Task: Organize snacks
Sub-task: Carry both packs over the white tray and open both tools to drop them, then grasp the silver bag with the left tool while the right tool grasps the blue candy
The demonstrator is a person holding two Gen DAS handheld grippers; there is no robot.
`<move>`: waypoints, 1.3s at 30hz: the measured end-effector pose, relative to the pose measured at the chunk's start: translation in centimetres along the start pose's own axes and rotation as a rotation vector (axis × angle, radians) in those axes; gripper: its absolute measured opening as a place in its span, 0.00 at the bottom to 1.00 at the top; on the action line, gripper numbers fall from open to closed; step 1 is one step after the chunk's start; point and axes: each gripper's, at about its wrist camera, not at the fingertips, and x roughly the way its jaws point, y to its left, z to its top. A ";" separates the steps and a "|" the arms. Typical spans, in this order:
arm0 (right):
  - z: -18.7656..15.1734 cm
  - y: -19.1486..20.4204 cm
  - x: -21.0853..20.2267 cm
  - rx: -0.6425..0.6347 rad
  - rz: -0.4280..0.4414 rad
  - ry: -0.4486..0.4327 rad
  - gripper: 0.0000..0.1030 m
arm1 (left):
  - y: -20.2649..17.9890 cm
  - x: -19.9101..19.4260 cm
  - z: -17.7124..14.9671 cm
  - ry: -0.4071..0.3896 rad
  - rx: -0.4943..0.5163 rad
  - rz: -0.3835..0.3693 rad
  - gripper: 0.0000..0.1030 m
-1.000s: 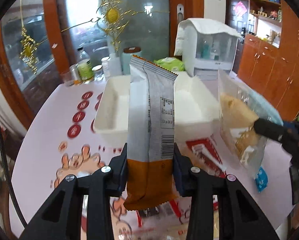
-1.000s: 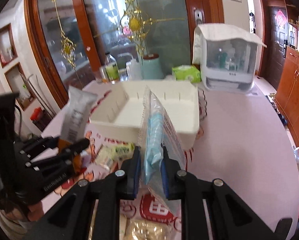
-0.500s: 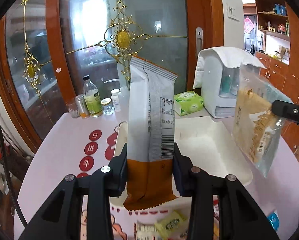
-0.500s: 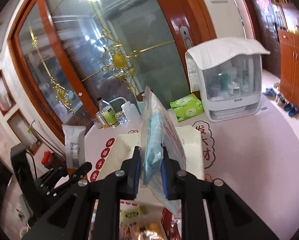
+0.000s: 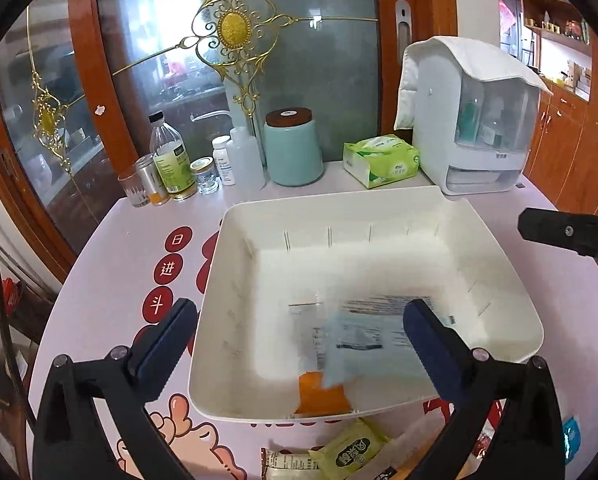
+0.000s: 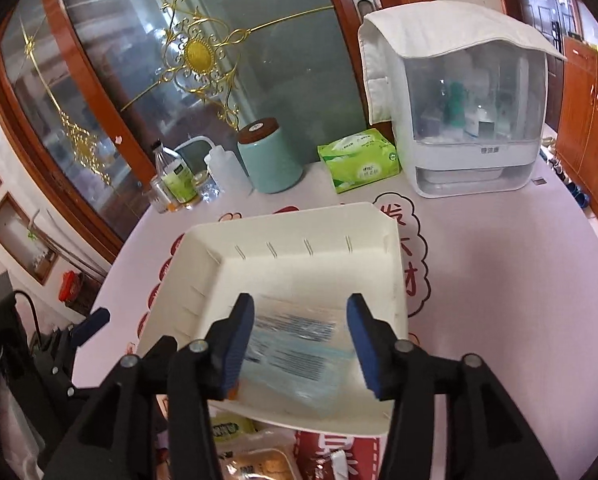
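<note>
A white plastic bin (image 5: 503, 300) stands on the pink table; it also shows in the right wrist view (image 6: 395, 276). Inside it lies a clear bag with a blue label (image 5: 371, 340), also in the right wrist view (image 6: 295, 352), on top of a grey-and-orange snack packet (image 5: 319, 392). My left gripper (image 5: 299, 320) is open and empty above the bin's near side. My right gripper (image 6: 299, 316) is open and empty over the bag. Its finger shows at the right in the left wrist view (image 5: 567, 232).
More snack packets (image 5: 347, 452) lie on the table in front of the bin, also in the right wrist view (image 6: 259, 456). Behind the bin stand a teal canister (image 5: 293, 148), a green tissue pack (image 5: 381, 160), bottles (image 5: 171, 160) and a white covered cabinet (image 5: 475, 120).
Both grippers opened and dropped their snacks into the bin. The grey-and-orange packet and the clear bag now lie inside it.
</note>
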 end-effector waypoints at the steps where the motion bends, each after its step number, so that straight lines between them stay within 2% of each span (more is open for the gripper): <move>1: -0.2 0.0 -0.2 -0.004 -0.001 0.003 0.49 | 0.1 -0.2 -0.3 0.000 -0.006 -0.005 0.99; 5: -1.2 -0.1 -1.2 -0.029 -0.009 0.021 0.49 | 0.8 -1.0 -0.9 0.007 -0.025 0.003 0.99; 9: -2.5 0.3 -2.6 -0.065 -0.028 0.041 0.49 | 0.5 -2.5 -1.7 0.001 0.036 0.057 0.99; 11: -3.4 0.4 -3.5 -0.075 -0.026 0.053 0.49 | 0.6 -3.8 -2.2 -0.009 0.053 0.054 0.98; 14: -4.9 0.6 -5.0 -0.093 -0.033 0.069 0.49 | 1.6 -6.2 -2.9 -0.009 0.022 0.019 0.98; 16: -6.0 0.8 -6.0 -0.106 -0.029 0.078 0.49 | 2.3 -7.9 -3.5 -0.016 0.005 0.021 0.98; 21: -9.2 1.1 -8.7 -0.154 -0.046 0.092 0.49 | 3.3 -11.9 -5.9 -0.059 0.090 0.076 0.98; 24: -11.1 0.8 -10.2 -0.180 -0.075 0.095 0.49 | 3.6 -13.2 -7.7 -0.022 0.130 0.087 0.98; 31: -15.8 -2.1 -11.4 -0.193 -0.166 0.140 0.49 | 4.8 -14.0 -12.5 0.039 0.154 0.045 0.98; 39: -20.3 -6.9 -9.7 -0.119 -0.241 0.211 0.49 | 7.7 -9.9 -16.4 0.172 0.103 0.045 0.98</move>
